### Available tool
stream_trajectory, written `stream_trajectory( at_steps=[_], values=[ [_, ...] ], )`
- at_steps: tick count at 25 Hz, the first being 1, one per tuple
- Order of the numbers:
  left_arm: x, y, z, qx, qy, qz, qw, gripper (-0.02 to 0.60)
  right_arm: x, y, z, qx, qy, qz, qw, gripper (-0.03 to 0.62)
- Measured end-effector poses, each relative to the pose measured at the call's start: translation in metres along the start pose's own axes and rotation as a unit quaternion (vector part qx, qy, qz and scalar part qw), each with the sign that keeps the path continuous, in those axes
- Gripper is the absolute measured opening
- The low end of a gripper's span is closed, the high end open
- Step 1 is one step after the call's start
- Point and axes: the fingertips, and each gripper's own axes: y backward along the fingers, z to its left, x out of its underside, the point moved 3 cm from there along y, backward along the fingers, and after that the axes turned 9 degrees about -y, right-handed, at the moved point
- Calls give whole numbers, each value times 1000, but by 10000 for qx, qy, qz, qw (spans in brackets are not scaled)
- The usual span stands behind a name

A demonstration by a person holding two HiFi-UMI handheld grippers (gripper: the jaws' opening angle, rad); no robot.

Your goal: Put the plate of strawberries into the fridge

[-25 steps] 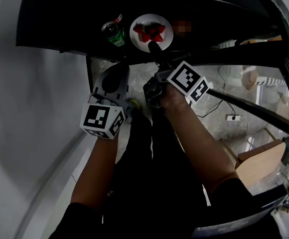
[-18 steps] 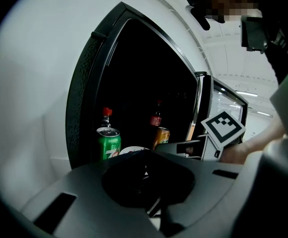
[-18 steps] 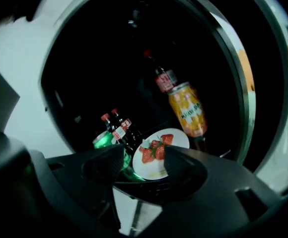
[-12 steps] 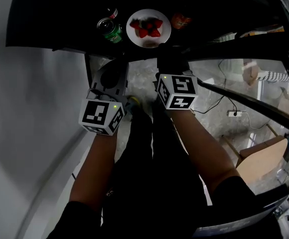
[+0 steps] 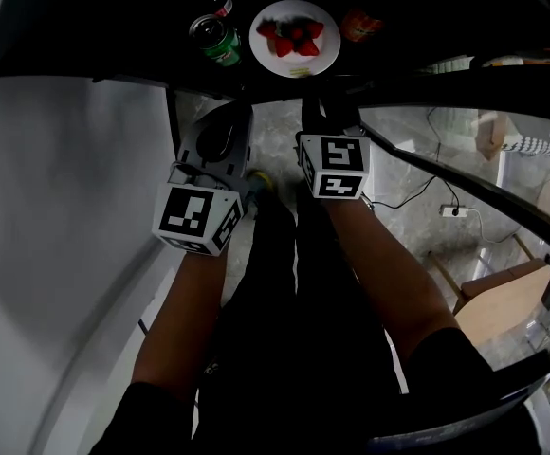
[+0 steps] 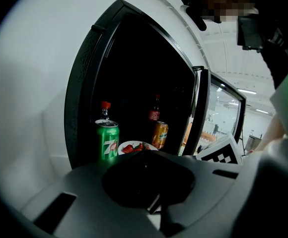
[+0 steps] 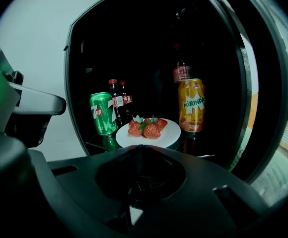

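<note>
The white plate (image 5: 320, 53) with red strawberries (image 5: 297, 36) rests on a shelf inside the dark, open fridge. It shows in the right gripper view as the plate (image 7: 170, 132) just beyond my jaws, and small in the left gripper view as the plate (image 6: 126, 146). My right gripper (image 5: 325, 112) is shut and empty, a short way in front of the plate and apart from it; it also shows as my right gripper (image 7: 141, 151). My left gripper (image 5: 218, 129) hovers lower left of the shelf edge, shut, holding nothing.
A green can (image 7: 103, 114) stands left of the plate, an orange can (image 7: 191, 105) to its right, and dark bottles (image 7: 119, 100) behind. The fridge's glass door (image 5: 465, 159) hangs open at the right. A white wall (image 5: 57, 207) lies left.
The right gripper has rolled upright, its marker cube now square to the camera, and it has drawn back from the plate. The plate stays on the shelf. The left gripper has barely moved.
</note>
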Motion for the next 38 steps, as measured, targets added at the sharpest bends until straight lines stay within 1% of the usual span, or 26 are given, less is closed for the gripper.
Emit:
stream_trajectory(
  at_steps=[13,18,22,31,35,38],
  values=[
    [6,4,3,-49,48,11,10000,-15,0,-10,-2,47,40,-81,9999,5],
    [5,3,1,-57,42,8,10000,-15,-5,-7,-5,-1,-54,-124,9999,5],
    [-4,3,-3,-37,24,-63,10000,-15,-25,11,-2,-75,-77,-313,9995,5],
    [-39,2,-16,17,-94,-285,9995,-15,-85,76,17,-498,154,-770,9957,5],
    [-55,4,-20,34,-165,-375,9992,-15,-105,101,9,-473,158,-881,9949,5],
    [-65,7,-25,58,-217,-420,9989,-14,-117,119,1,-413,263,-980,9940,5]
  ],
)
